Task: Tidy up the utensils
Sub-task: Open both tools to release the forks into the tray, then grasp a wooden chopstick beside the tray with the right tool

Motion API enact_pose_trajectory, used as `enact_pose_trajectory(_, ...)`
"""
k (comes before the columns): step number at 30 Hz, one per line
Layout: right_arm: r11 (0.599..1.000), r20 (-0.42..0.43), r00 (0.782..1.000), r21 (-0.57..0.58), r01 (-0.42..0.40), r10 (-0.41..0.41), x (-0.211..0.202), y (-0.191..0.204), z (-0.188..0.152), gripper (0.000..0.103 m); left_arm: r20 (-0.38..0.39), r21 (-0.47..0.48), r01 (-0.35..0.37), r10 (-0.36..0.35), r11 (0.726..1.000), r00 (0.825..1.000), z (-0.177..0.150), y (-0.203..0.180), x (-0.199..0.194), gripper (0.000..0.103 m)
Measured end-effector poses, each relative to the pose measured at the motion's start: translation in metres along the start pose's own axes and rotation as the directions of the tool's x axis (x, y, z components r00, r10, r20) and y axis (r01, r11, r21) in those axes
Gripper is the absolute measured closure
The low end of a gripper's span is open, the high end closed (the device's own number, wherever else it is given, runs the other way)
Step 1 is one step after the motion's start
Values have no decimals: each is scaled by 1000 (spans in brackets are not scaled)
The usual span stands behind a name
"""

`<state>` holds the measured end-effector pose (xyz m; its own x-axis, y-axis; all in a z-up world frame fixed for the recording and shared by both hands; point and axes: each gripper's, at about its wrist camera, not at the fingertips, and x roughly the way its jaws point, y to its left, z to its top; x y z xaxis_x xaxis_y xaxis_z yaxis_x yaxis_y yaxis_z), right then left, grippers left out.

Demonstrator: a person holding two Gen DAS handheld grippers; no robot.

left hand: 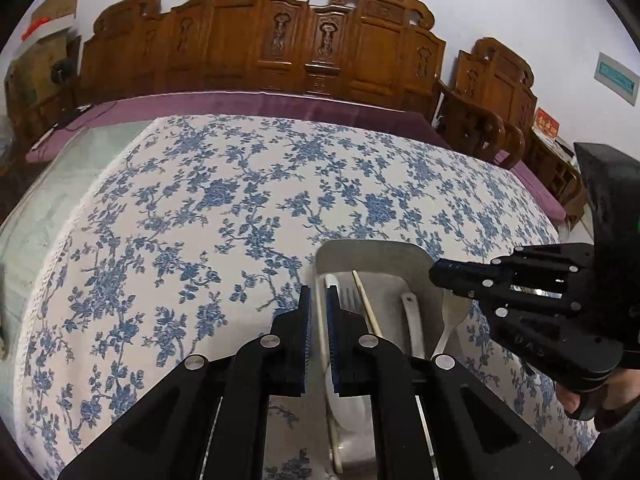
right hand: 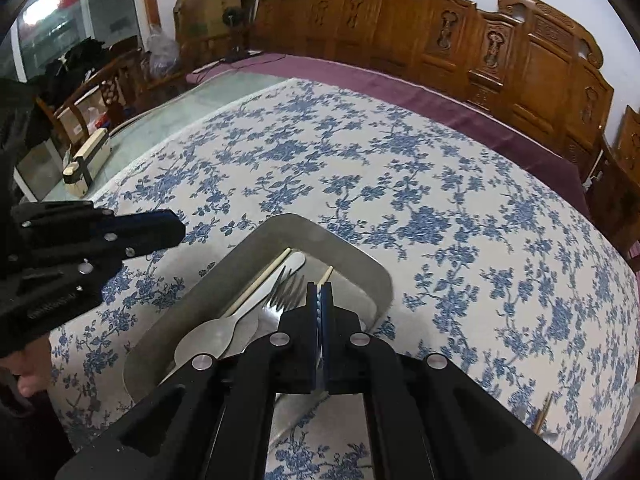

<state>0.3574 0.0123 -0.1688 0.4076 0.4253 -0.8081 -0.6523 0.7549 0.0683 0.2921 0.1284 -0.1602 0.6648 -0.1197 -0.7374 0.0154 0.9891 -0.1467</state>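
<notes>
Two grippers hang over the tray, a grey metal one with rounded corners that sits on the bench's blue-flowered cloth. From the left wrist, the left gripper shows its blue-padded jaws drawn nearly together, with only a narrow slot between them. A pale stick and a white spoon lie in line with that slot, below the jaws, but whether the pads actually pinch either one, I cannot tell.

Just right of those jaws, inside the tray, lie a fork, a chopstick on a slant, and a white scoop. Further right a second pale spoon leans over the tray's edge.

From the right wrist, the right gripper has its jaws pressed flat together, pad against pad, nothing between them. They sit low over the tray's middle. Immediately left of the jaws lies the fork, tines pointing away, and beyond that a steel spoon with its bowl toward the camera. A long chopstick runs alongside them, and another chopstick tip pokes out just ahead of the jaws.

Each gripper shows in the other's view: the right one comes in from the right edge over the tray's corner, and the left one reaches in from the left edge, short of the tray's rim. A hand shows under it.
</notes>
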Motion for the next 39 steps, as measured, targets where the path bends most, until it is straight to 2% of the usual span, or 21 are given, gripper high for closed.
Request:
enact_pose_trajectory(12, 999, -26, 999, 3, -42, 42, 24, 10, 10, 99, -4, -2, -23, 23, 1000, 1000, 0, 7, 1, 97)
enact_pose_trajectory(14, 999, -16, 999, 2, -41, 41, 23, 10, 12, 82, -4, 2, -28, 28, 1000, 1000, 0, 7, 1, 97)
enact_pose_trajectory(15, 999, -10, 999, 4, -41, 41, 23, 9, 13, 71, -4, 3, -28, 28, 1000, 1000, 0, 6, 2, 97)
enact_pose_trajectory(16, 999, 2, 999, 11, -41, 41, 21, 8, 15, 69, -4, 4, -29, 29, 1000, 1000, 0, 6, 2, 97)
enact_pose_trajectory(23, 998, 58, 998, 64, -16, 12, -7, -9, 13, 69, -6, 22, -27, 28, 999, 1000, -2, 0, 2, 97)
enact_pose_trajectory(29, 988, 92, 994, 147, 40, -54, -44, -31, -17, 69, 0, 59, -9, 9, 998, 1000, -6, -17, -2, 96)
enact_pose_trajectory(31, 981, 95, 992, 183, 59, -78, -58, -41, -34, 69, 2, 69, -4, 4, 998, 1000, -9, -23, -2, 89)
enact_pose_trajectory(33, 975, 96, 990, 205, 82, -104, -69, -48, -49, 69, 4, 84, -1, 1, 996, 1000, -11, -32, -3, 73)
enact_pose_trajectory(35, 967, 89, 986, 227, 118, -141, -81, -58, -69, 69, 8, 102, 2, -3, 995, 1000, -14, -41, -4, 71)
enact_pose_trajectory(37, 958, 77, 982, 247, 148, -171, -91, -68, -88, 69, 10, 111, 2, -3, 994, 1000, -16, -49, -6, 63)
enact_pose_trajectory(39, 950, 68, 979, 262, 169, -193, -98, -78, -102, 69, 18, 124, 9, -11, 992, 1000, -18, -57, -9, 49)
